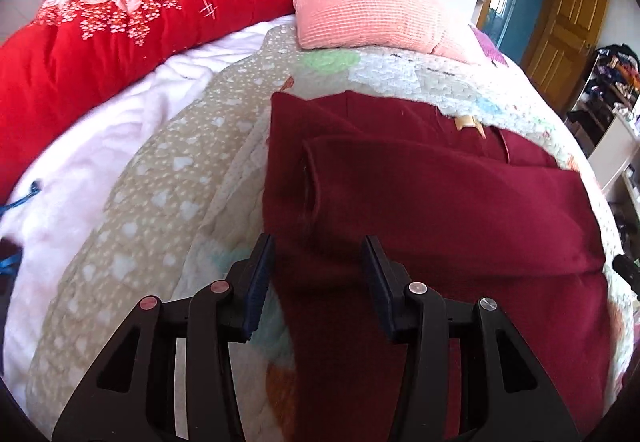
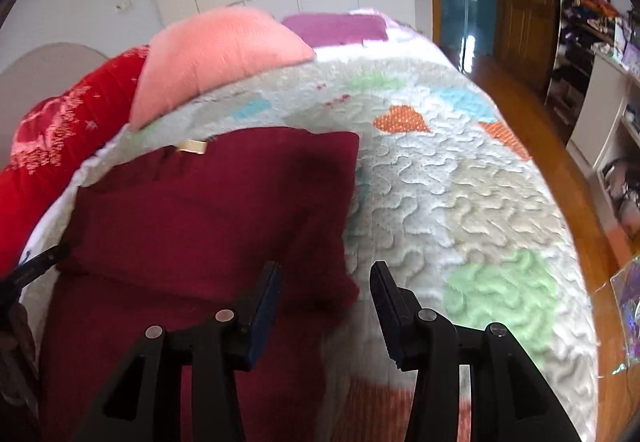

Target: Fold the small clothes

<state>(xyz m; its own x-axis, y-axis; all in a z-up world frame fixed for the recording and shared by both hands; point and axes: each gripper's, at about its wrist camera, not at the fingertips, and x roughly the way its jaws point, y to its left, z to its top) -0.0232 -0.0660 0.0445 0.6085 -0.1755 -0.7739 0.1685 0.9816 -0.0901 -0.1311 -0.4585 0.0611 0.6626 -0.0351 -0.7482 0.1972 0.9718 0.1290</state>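
Observation:
A dark red garment [image 1: 440,201] lies flat on the quilted bedspread [image 1: 160,201], with one sleeve folded across its body and a tan neck label [image 1: 468,121] at the far end. My left gripper [image 1: 318,246] is open and empty, hovering over the garment's left edge near the sleeve cuff. In the right wrist view the same garment [image 2: 208,209] fills the left half. My right gripper [image 2: 326,274] is open and empty above the garment's right edge, with the quilt [image 2: 460,181] beyond it.
A pink pillow [image 1: 368,1] and a red floral duvet [image 1: 100,33] lie at the bed's head. A white blanket [image 1: 100,161] lies left of the quilt. A wooden floor [image 2: 540,129], a wooden door [image 2: 524,1] and cluttered shelves [image 2: 600,61] are to the right.

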